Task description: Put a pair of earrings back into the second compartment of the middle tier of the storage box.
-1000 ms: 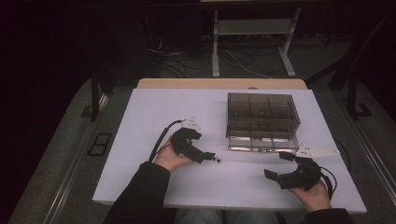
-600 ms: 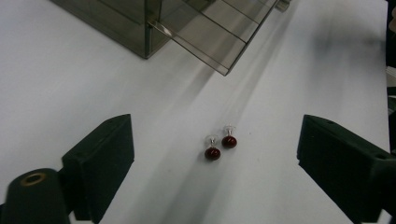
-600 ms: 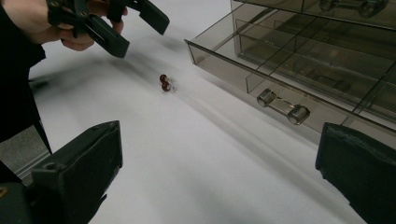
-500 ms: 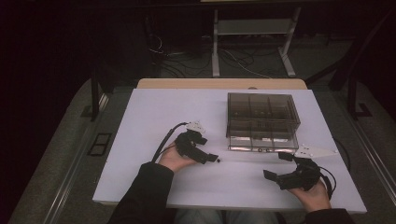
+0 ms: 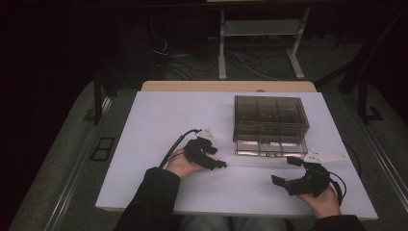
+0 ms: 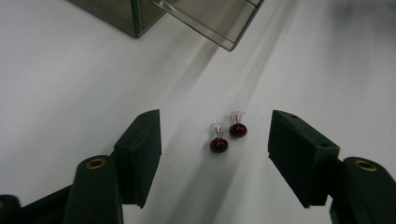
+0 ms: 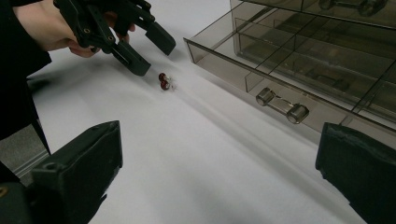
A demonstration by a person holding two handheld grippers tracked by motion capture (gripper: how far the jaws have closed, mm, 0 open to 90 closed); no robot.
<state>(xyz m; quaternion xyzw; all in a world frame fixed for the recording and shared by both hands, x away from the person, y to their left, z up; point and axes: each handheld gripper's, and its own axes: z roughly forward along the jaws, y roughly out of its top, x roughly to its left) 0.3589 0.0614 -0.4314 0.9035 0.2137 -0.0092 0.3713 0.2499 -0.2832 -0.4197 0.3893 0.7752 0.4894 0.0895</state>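
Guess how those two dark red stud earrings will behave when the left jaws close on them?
Each of the earrings has a round, glossy bead, so it will likely roll or squirt sideways under flat pads. They look tiny and light beside the left hand-held gripper, whose jaws have just been closing with both between them, untouched. They lie apart, so one pinch may catch only one.
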